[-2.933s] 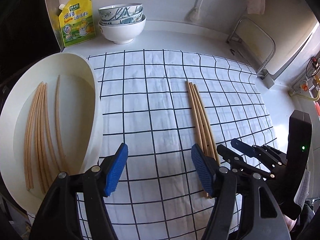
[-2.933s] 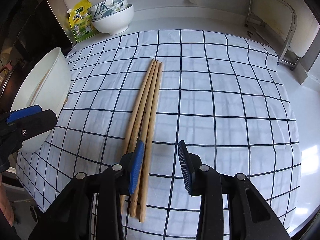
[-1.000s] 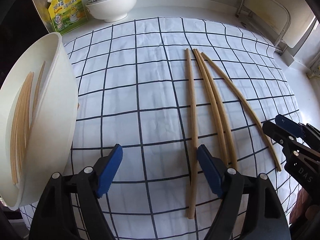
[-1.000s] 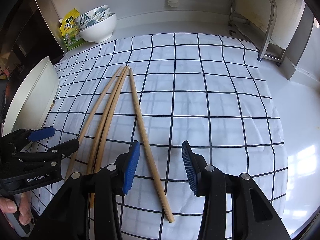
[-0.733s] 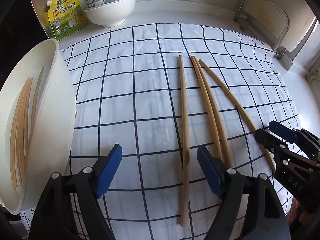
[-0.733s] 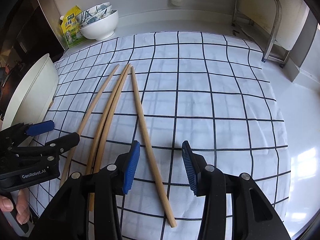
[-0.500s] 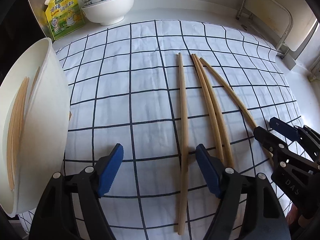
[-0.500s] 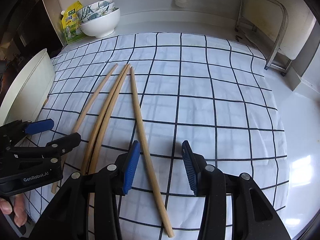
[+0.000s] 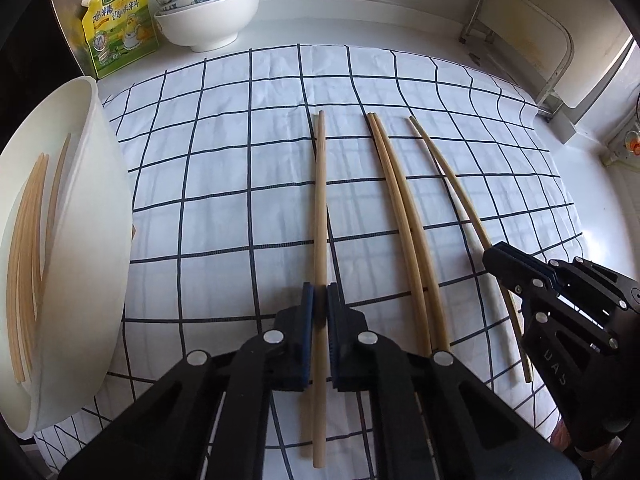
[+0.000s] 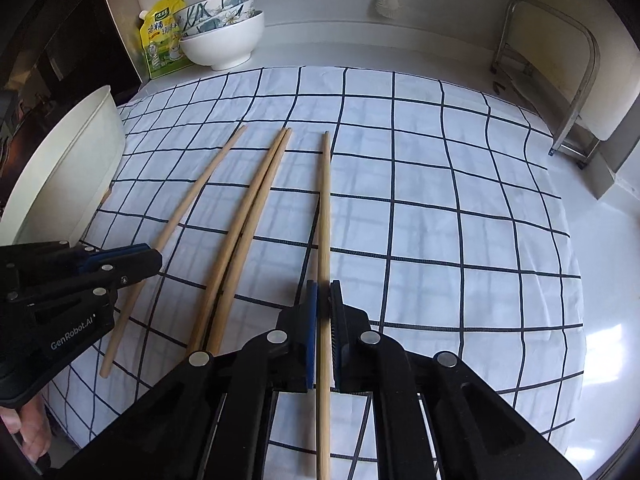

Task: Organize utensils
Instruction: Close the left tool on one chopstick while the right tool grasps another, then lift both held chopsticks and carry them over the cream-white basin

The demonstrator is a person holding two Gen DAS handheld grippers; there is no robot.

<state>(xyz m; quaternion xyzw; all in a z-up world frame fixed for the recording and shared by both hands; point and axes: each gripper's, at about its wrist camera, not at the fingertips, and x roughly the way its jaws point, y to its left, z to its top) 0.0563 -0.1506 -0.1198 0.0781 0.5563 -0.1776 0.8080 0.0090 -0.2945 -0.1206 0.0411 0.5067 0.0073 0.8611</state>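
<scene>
Several wooden chopsticks lie on a white checked cloth (image 9: 224, 184). My left gripper (image 9: 320, 308) is shut on the leftmost chopstick (image 9: 320, 208), which also shows in the right wrist view (image 10: 192, 200). My right gripper (image 10: 324, 304) is shut on the rightmost chopstick (image 10: 325, 208), seen in the left wrist view (image 9: 452, 184) too. Two chopsticks (image 9: 400, 208) lie together between them, also in the right wrist view (image 10: 248, 216). A white tub (image 9: 100, 240) at the left holds several more chopsticks (image 9: 28, 240).
A stack of bowls (image 9: 208, 12) and a yellow-green pouch (image 9: 120, 36) stand at the back left. A metal rack (image 10: 560, 92) stands at the back right. The cloth's right edge meets bare white counter (image 10: 600, 280).
Both grippers have closed, each on its own chopstick: the left on the leftmost, the right on the rightmost. Earlier the chopsticks lay bunched; they are now spread apart.
</scene>
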